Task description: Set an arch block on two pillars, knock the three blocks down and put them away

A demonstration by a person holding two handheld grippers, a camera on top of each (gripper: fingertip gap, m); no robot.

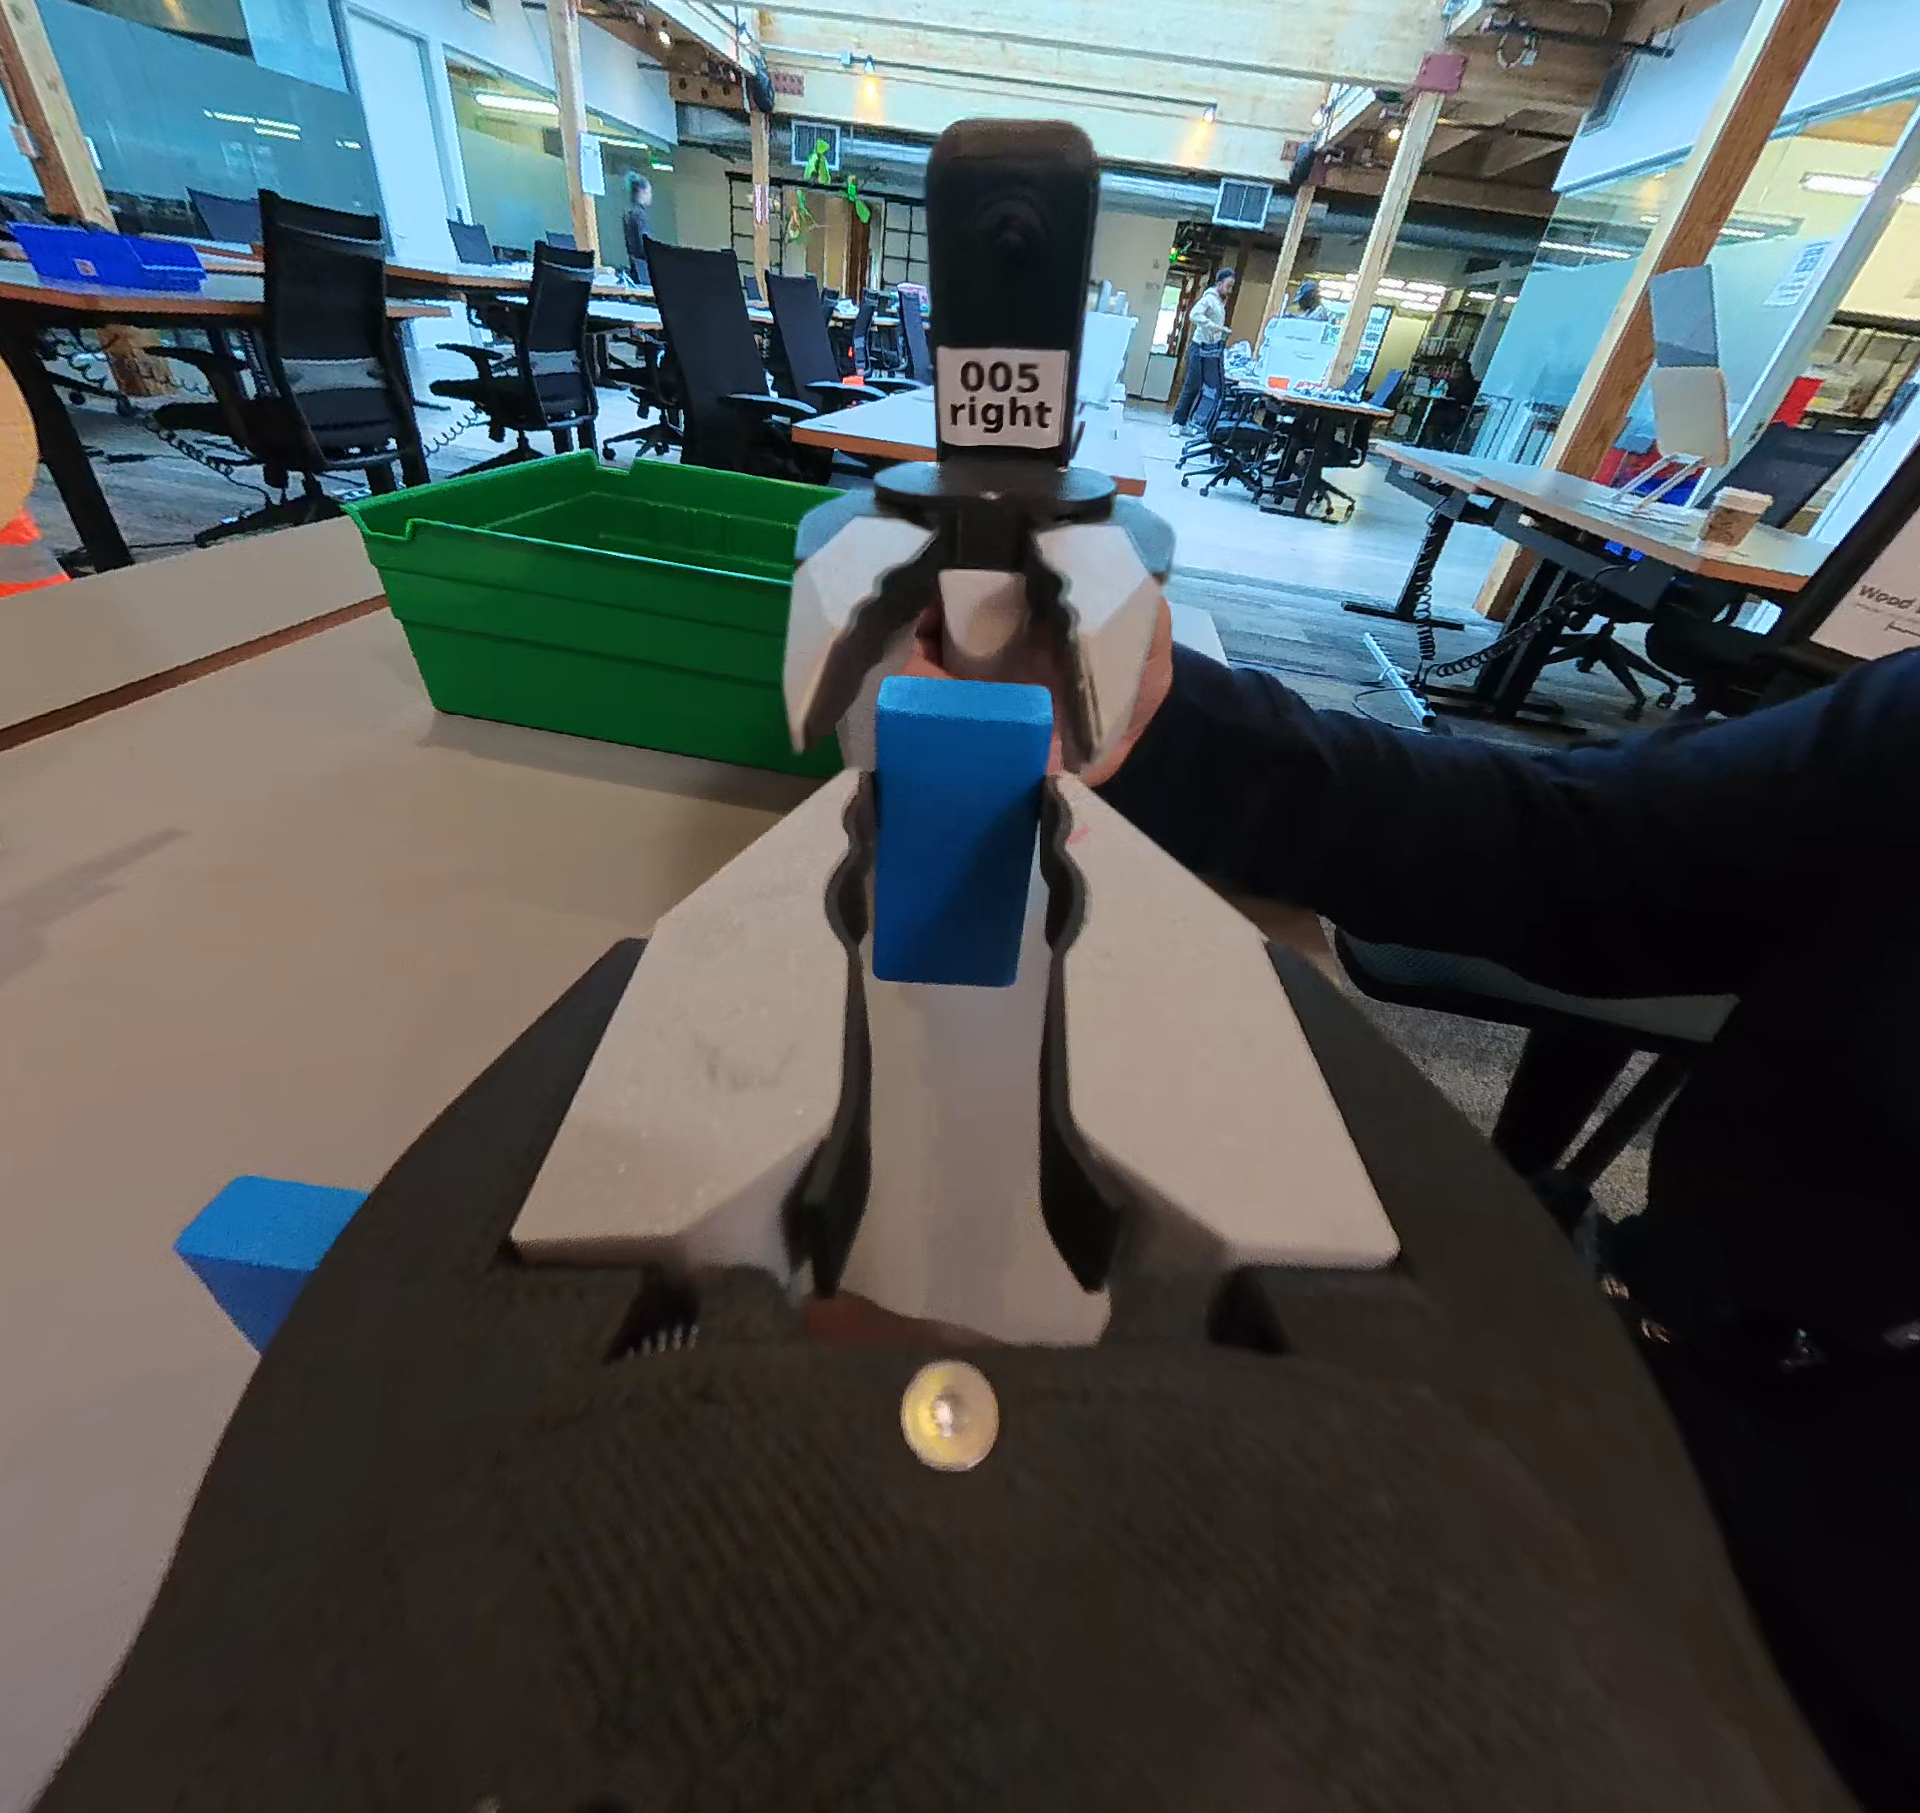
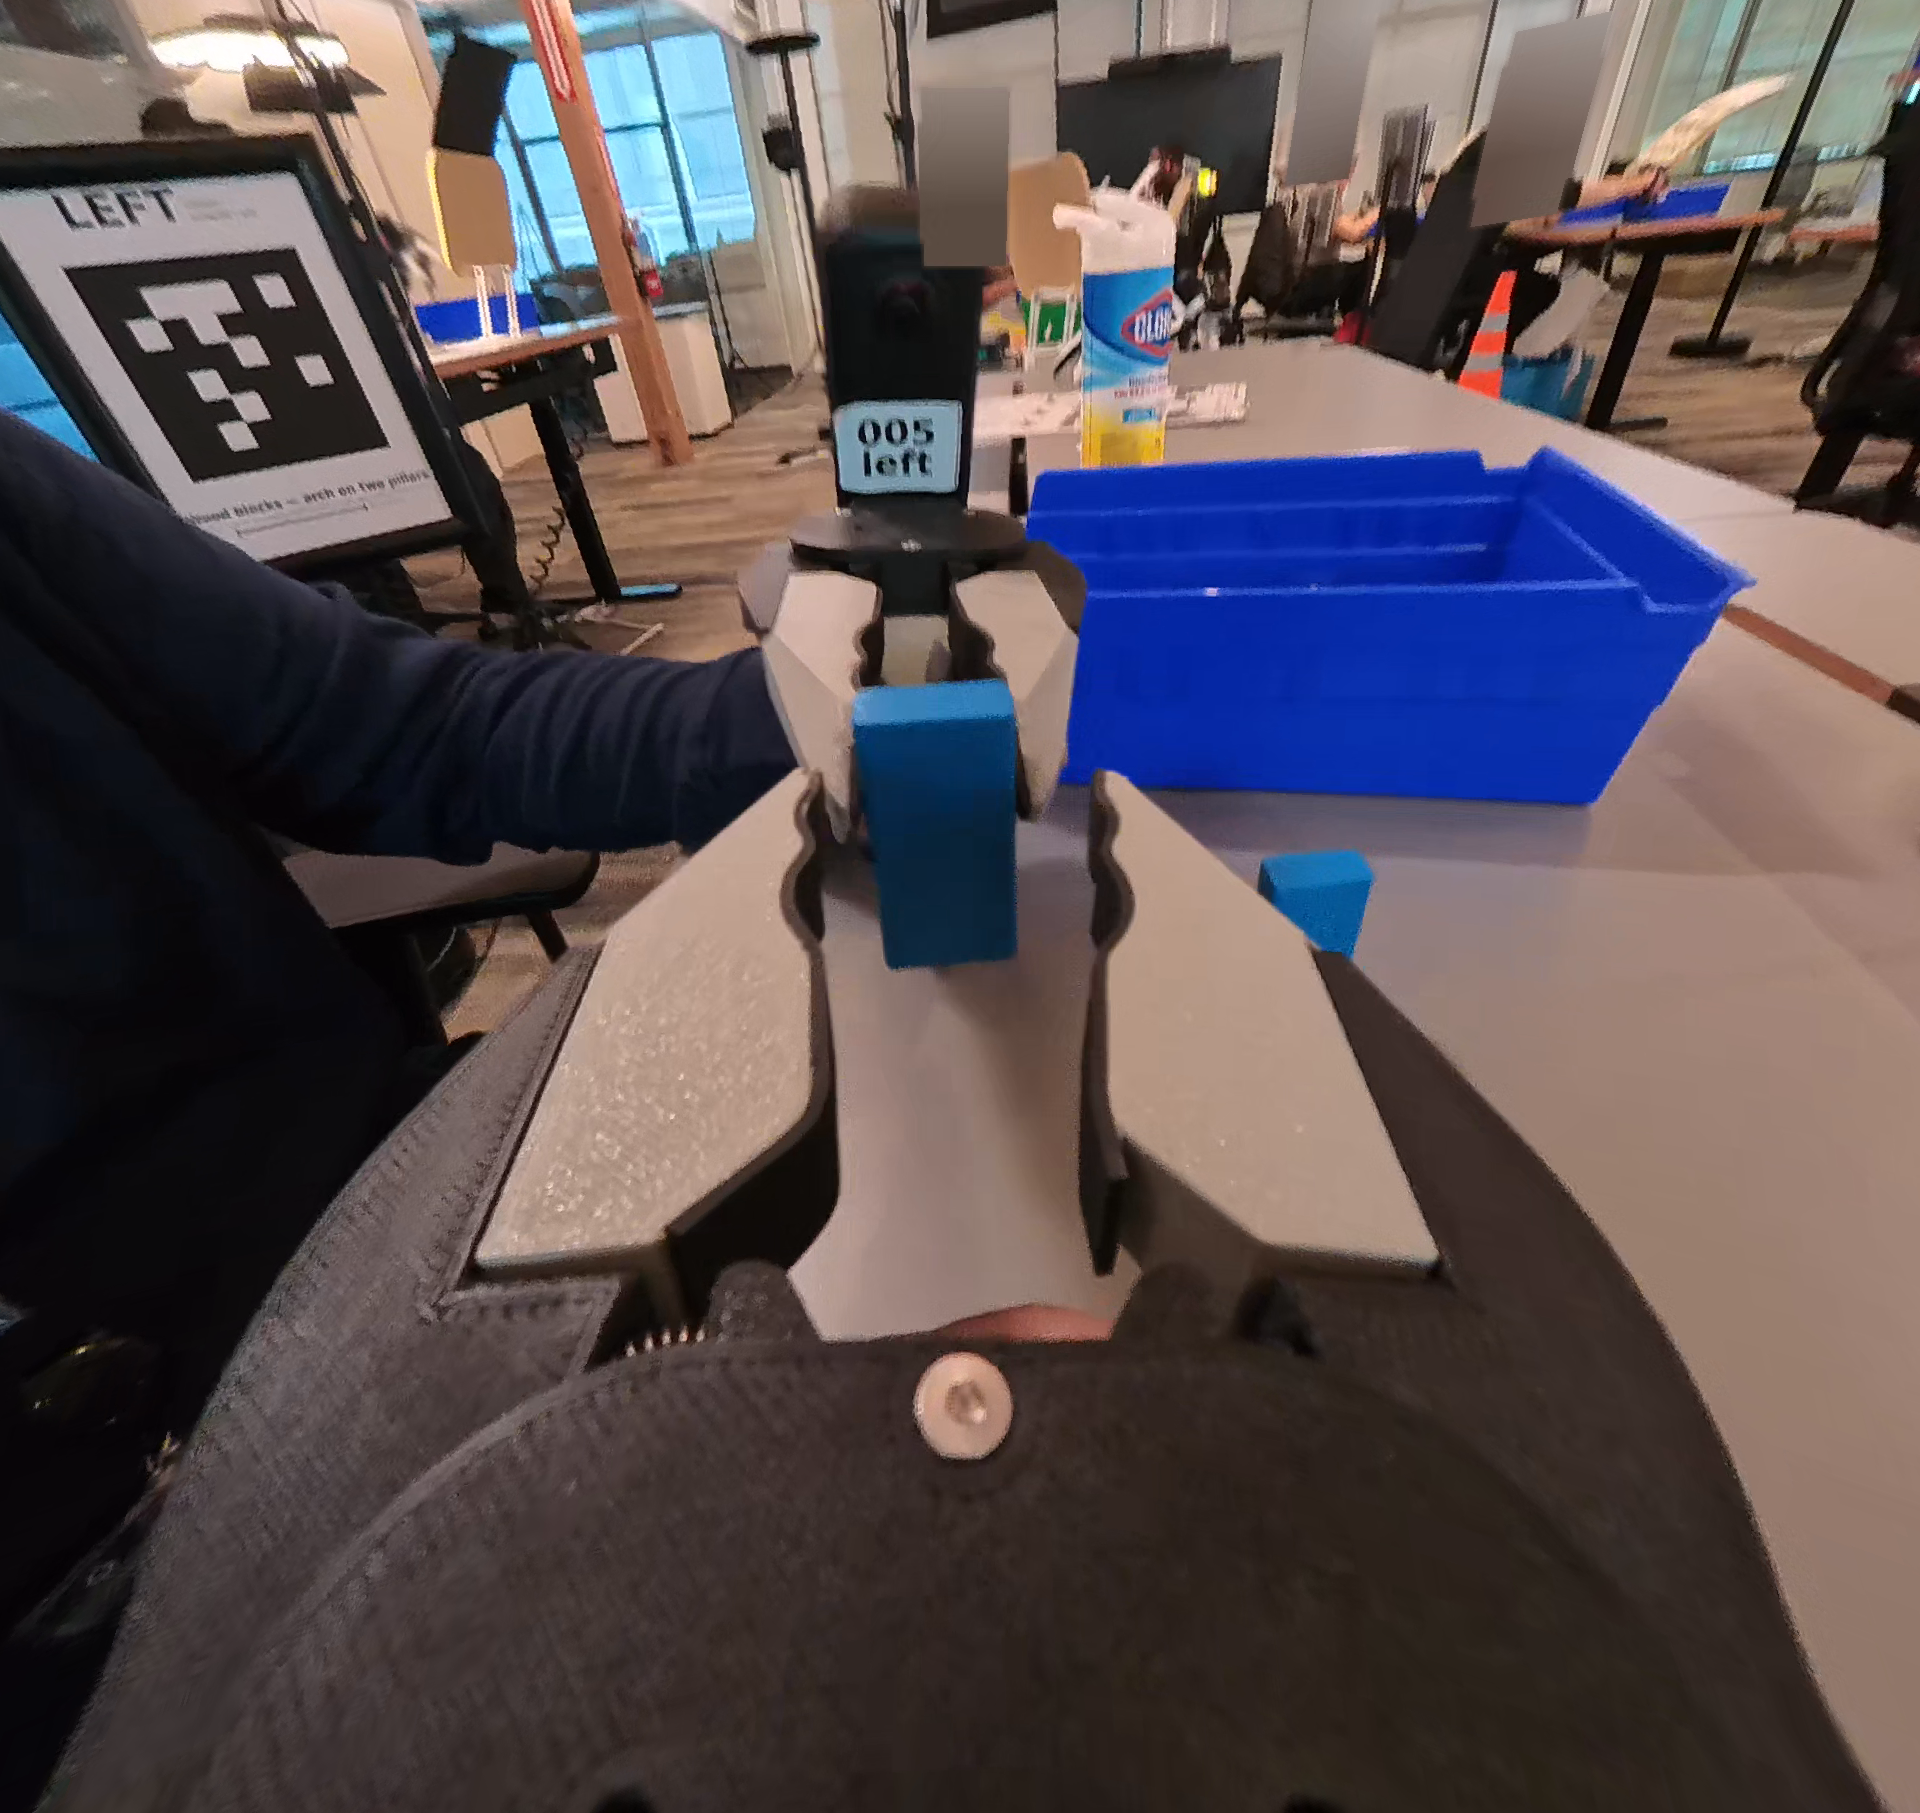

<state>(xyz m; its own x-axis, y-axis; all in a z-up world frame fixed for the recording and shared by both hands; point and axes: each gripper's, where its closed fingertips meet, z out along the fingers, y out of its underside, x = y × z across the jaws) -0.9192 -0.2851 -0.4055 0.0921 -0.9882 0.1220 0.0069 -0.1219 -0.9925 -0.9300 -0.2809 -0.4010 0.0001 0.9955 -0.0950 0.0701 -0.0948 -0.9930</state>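
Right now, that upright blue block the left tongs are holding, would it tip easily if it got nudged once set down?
Probably yes. The blue block is tall and narrow, so standing on its small end it would likely topple from a side push. Its flat faces and sharp edges suggest it won't roll. It looks rigid, keeping its shape between the left tongs.

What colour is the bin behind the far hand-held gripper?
Green bin, clearest in the left wrist view.

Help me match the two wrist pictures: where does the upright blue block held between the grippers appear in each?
Left wrist view: the upright blue block is at centre, clamped by the left gripper.
Right wrist view: the block is just left of centre, between the open right gripper's fingers.
Shared landmark: the second blue block on the table.
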